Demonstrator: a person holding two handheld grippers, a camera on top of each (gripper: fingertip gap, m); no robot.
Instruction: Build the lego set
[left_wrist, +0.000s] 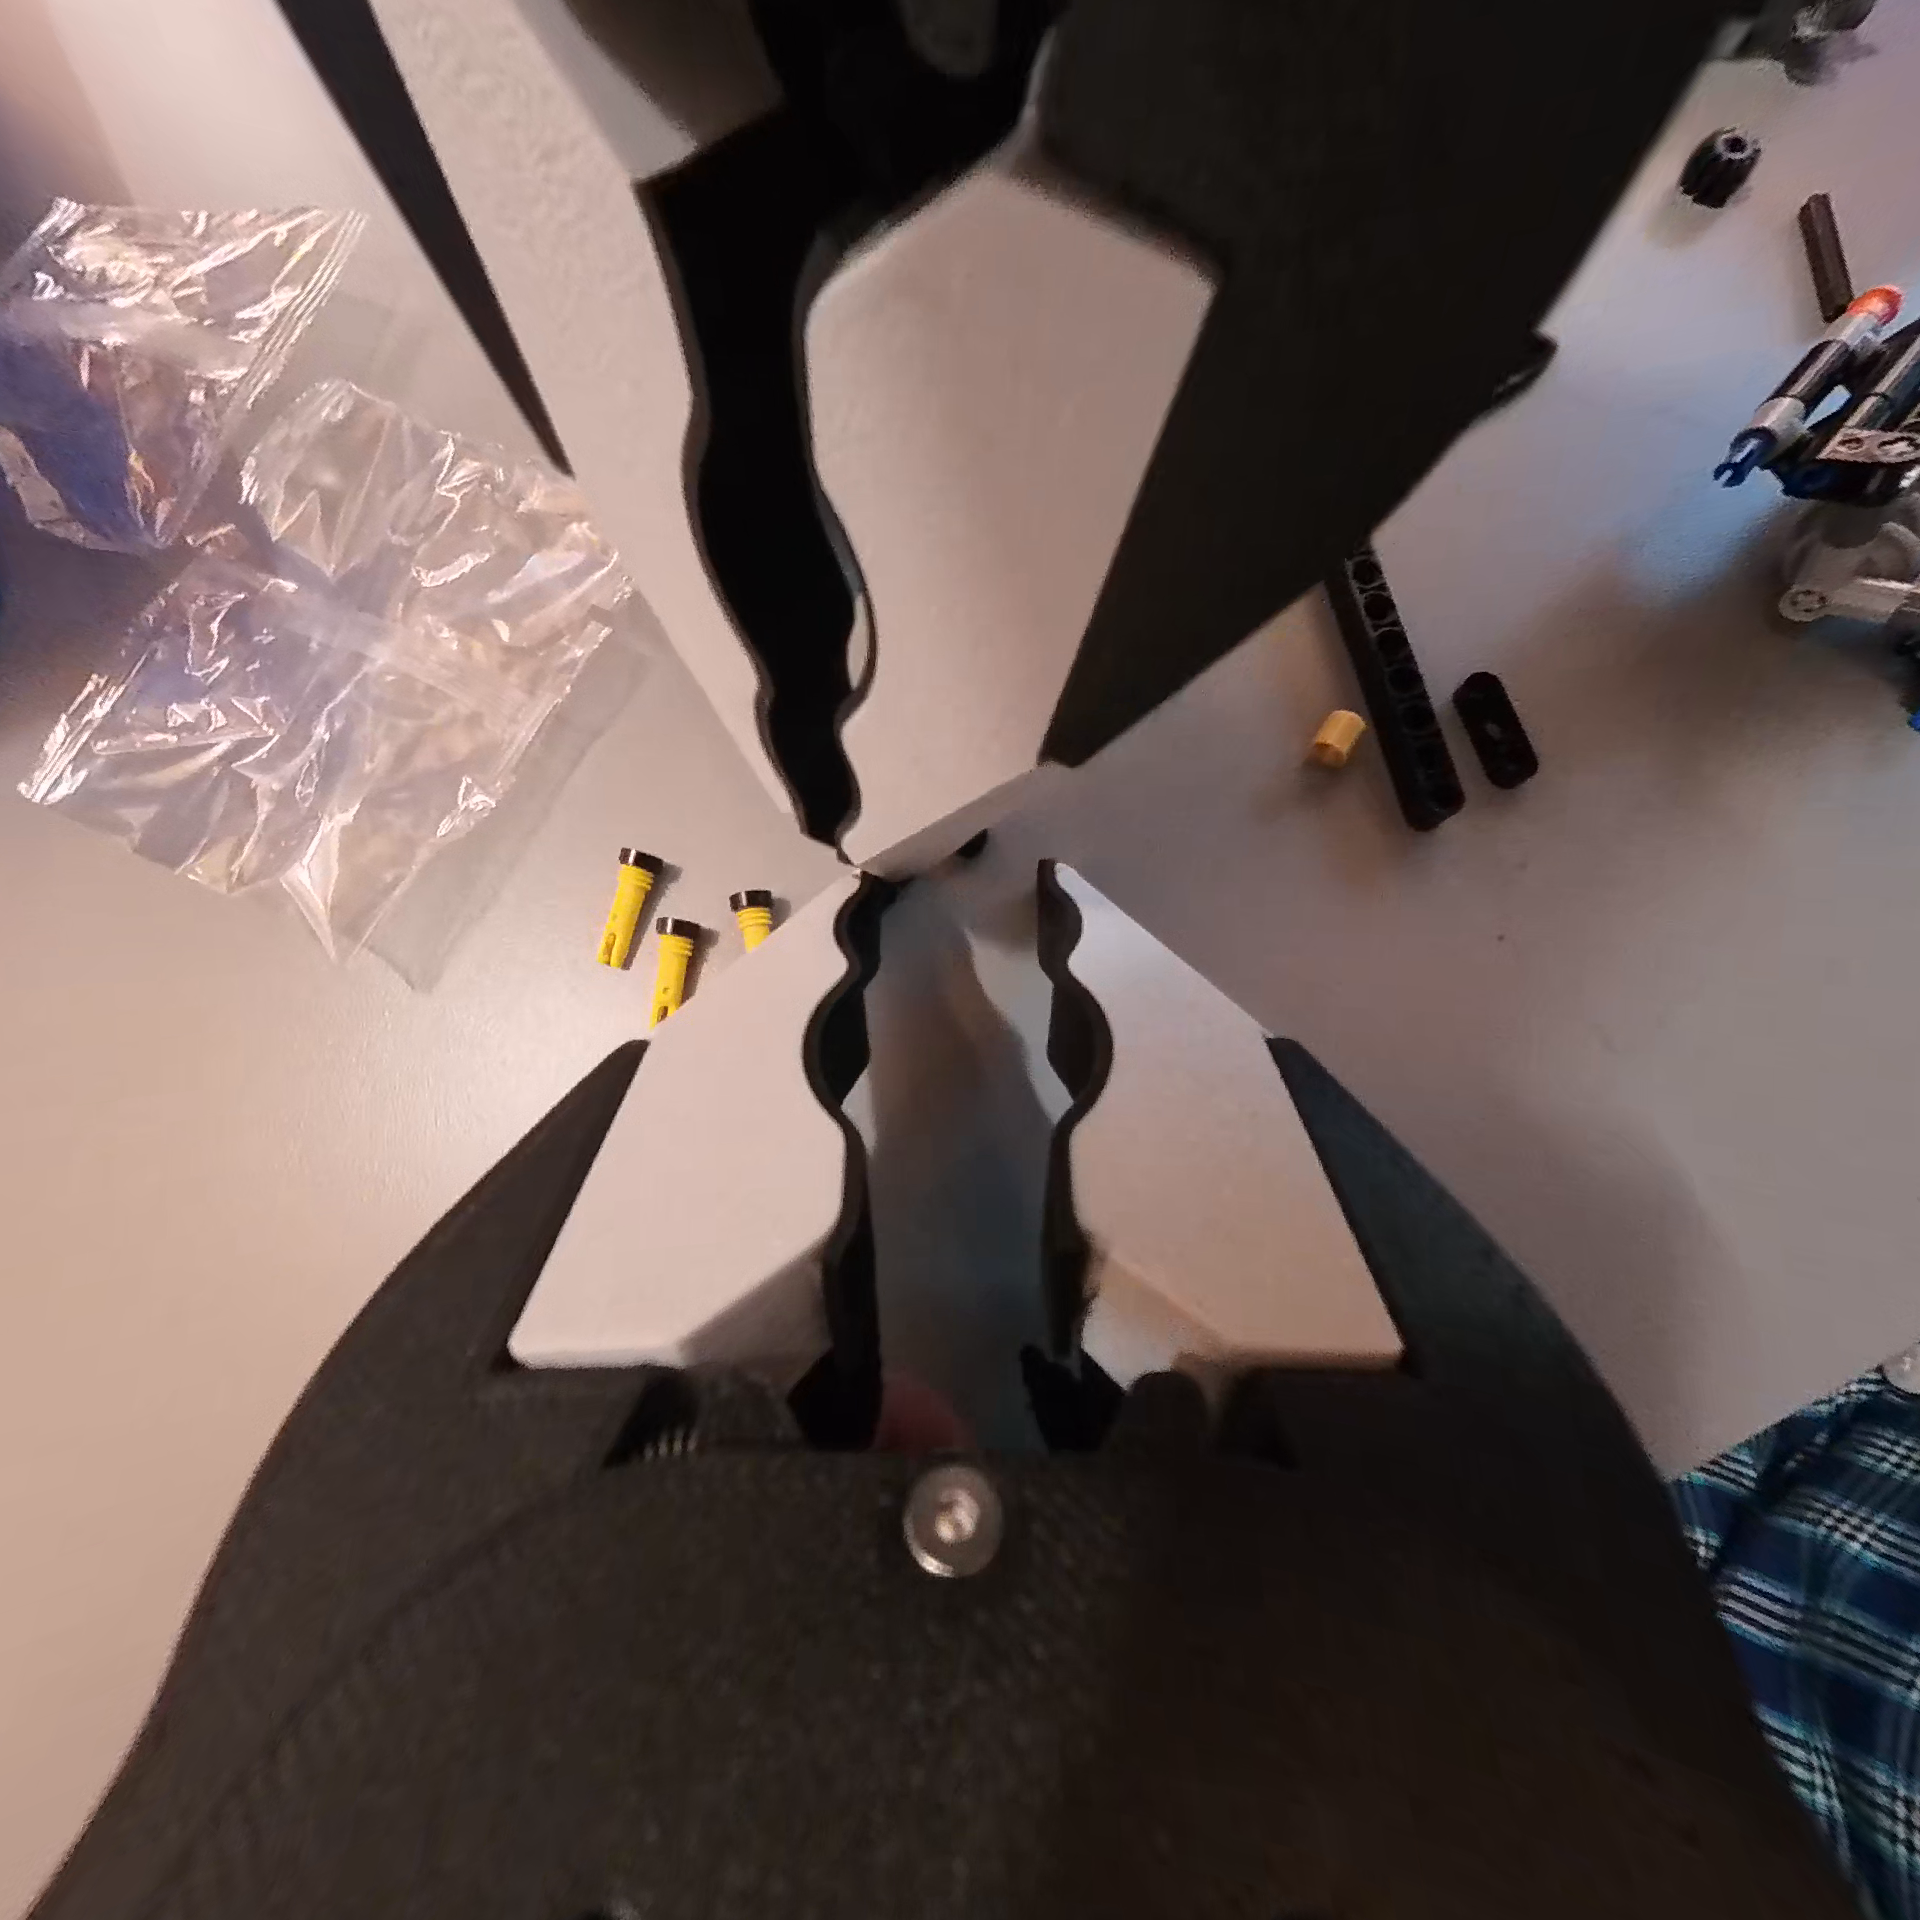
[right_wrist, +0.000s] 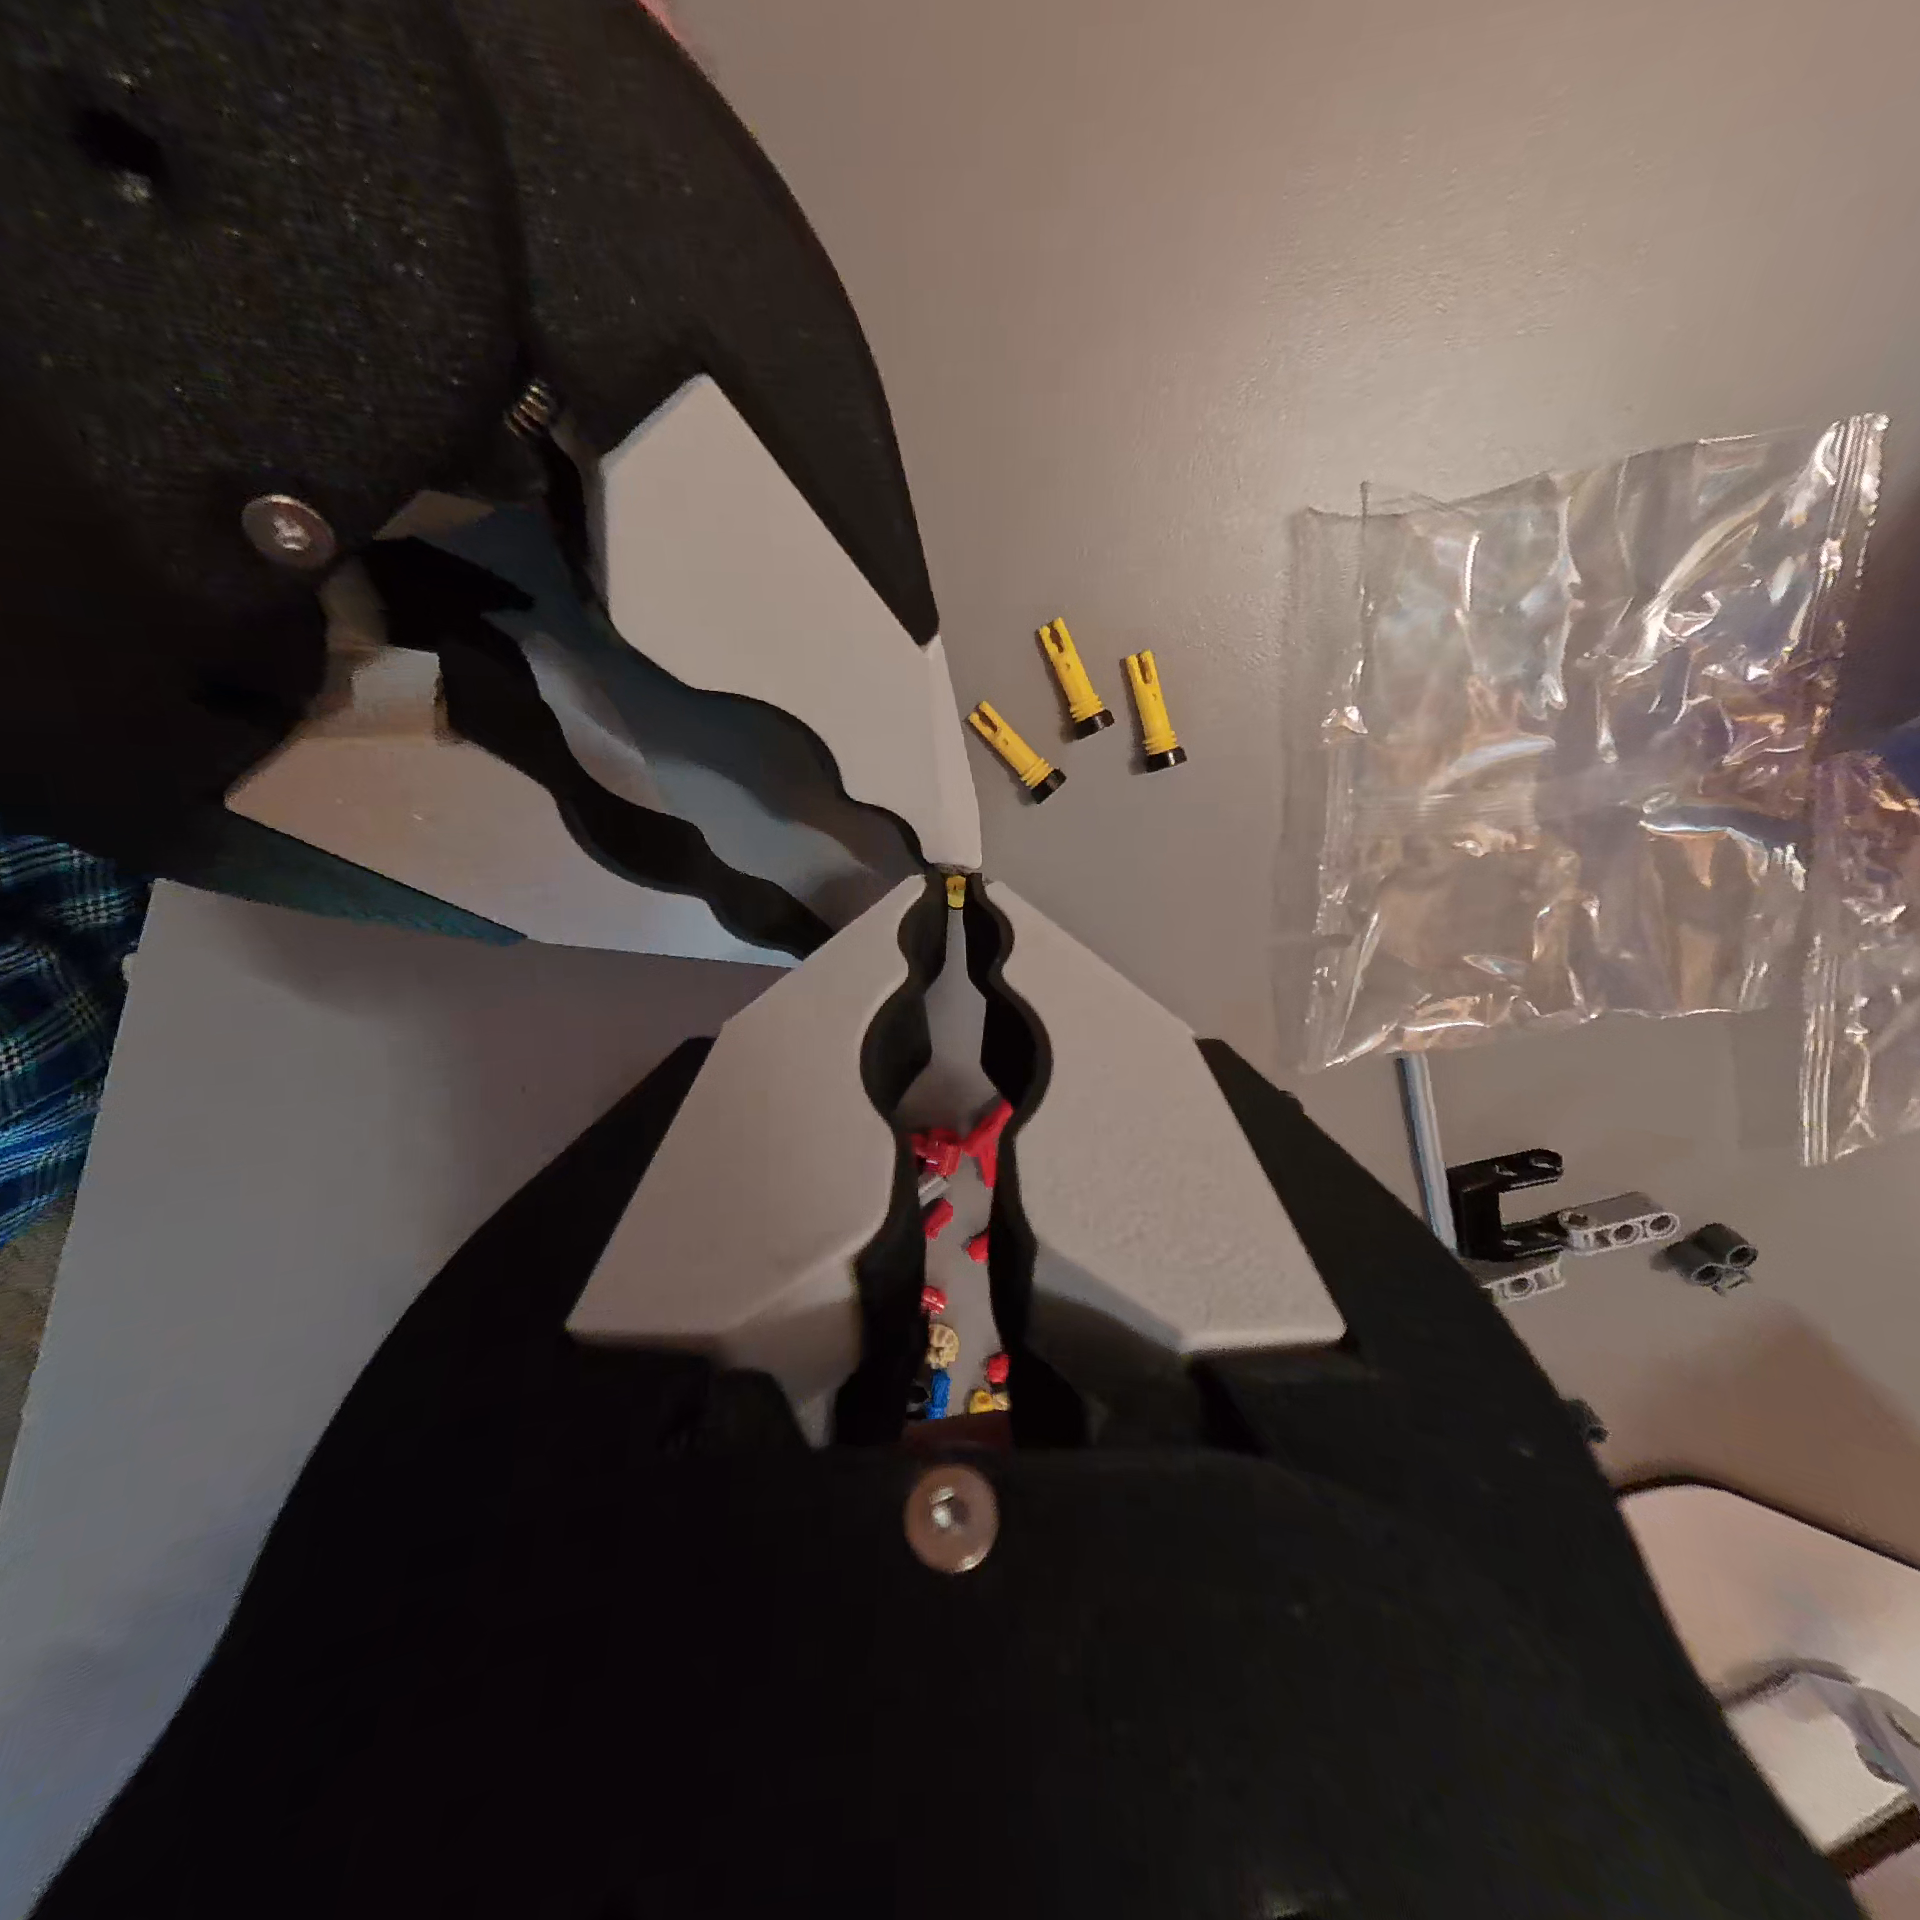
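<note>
My right gripper (right_wrist: 956, 896) is shut on a small yellow pin (right_wrist: 956, 891), of which only the end shows between the tips. My left gripper (left_wrist: 954, 878) is open, its fingers spread apart, with nothing between them. The two grippers meet tip to tip above the table: the right gripper (left_wrist: 844, 844) comes in from the top of the left wrist view, and the left gripper (right_wrist: 894, 862) comes in from the upper left of the right wrist view. Three more yellow pins with black heads (left_wrist: 675, 961) (right_wrist: 1075, 681) lie on the table just beside the tips.
Crumpled clear plastic bags (left_wrist: 312, 644) (right_wrist: 1558, 748) lie beyond the pins. A black beam (left_wrist: 1397, 696), a tan bush (left_wrist: 1335, 740), a short black link (left_wrist: 1494, 743) and a partly built model (left_wrist: 1849, 447) sit at the right. Grey and black parts (right_wrist: 1507, 1205) and small coloured pieces (right_wrist: 951, 1236) lie near the right gripper. My two grippers' fingertips are within a few centimetres of each other.
</note>
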